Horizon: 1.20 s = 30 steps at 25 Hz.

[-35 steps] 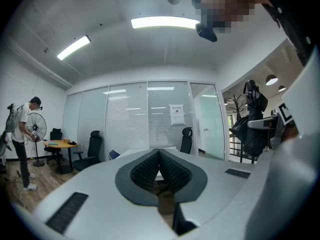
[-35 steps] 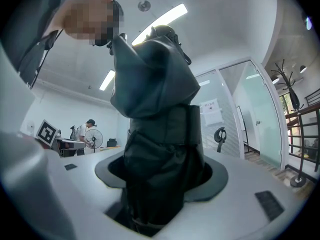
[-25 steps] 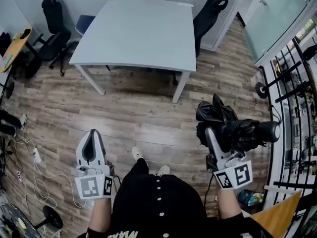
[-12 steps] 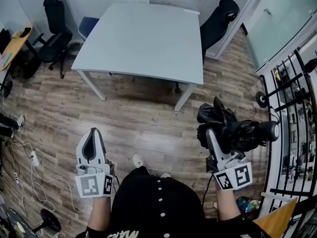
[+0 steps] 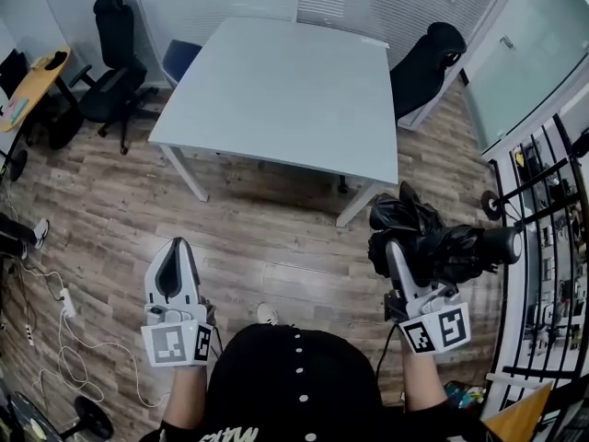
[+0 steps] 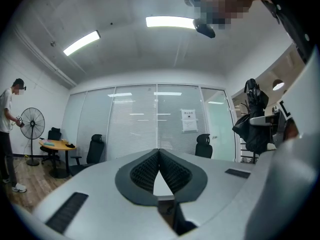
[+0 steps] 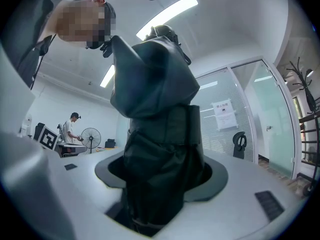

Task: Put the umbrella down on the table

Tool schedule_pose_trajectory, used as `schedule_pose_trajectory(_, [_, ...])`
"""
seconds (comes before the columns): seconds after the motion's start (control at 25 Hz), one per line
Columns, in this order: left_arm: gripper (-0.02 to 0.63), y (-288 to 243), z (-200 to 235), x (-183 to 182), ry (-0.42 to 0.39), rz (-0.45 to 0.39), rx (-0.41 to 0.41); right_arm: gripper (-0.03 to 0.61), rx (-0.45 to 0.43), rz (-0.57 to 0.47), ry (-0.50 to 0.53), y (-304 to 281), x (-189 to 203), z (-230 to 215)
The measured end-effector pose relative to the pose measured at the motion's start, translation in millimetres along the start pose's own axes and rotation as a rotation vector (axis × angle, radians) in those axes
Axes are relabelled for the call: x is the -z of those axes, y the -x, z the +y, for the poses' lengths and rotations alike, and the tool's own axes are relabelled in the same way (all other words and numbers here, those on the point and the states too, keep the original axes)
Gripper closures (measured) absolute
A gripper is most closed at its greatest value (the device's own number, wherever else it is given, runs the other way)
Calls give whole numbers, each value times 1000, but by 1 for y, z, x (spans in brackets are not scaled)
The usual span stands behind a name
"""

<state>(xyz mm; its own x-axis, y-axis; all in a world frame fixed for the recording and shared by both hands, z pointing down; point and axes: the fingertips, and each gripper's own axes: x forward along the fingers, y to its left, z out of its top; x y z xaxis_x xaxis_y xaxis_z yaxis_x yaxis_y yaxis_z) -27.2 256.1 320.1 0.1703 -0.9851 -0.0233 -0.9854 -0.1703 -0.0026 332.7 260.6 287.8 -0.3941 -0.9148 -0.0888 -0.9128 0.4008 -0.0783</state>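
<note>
A black folded umbrella [image 5: 440,249] lies crosswise in my right gripper [image 5: 394,247], handle end to the right, loose fabric bunched to the left. In the right gripper view the umbrella [image 7: 159,134] fills the space between the jaws, and both pads press on it. My left gripper [image 5: 173,249] is held level at the lower left, shut, with nothing in it; in its own view the left gripper [image 6: 159,152] has its tips together. The pale grey table [image 5: 285,90] stands ahead of both grippers, its top bare, across a stretch of wooden floor.
Black office chairs [image 5: 115,49] [image 5: 428,58] and a blue chair [image 5: 181,60] stand round the table. A wooden desk [image 5: 32,86] is at the far left, a black metal rack [image 5: 543,182] at the right. Cables [image 5: 69,325] trail on the floor. A person [image 6: 7,134] stands by a fan.
Both grippers have been carried forward toward the table, which now sits lower and nearer in the head view. The right gripper's hold on the umbrella is unchanged.
</note>
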Motion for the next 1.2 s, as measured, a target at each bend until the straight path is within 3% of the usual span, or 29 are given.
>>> schedule_pose_trajectory(0.36, [598, -14, 47, 6, -16, 30, -10, 276, -41, 35, -6, -46, 17, 33])
schedule_pose_trajectory(0.56, [598, -21, 55, 17, -6, 63, -40, 276, -48, 82, -46, -69, 33, 25])
schedule_pose_trajectory(0.88, [598, -49, 81, 19, -10, 68, -105, 278, -93, 54, -53, -128, 40, 19])
schedule_pose_trajectory(1.2, [598, -102, 85, 13, -20, 57, -113, 278, -133, 50, -43, -181, 41, 3])
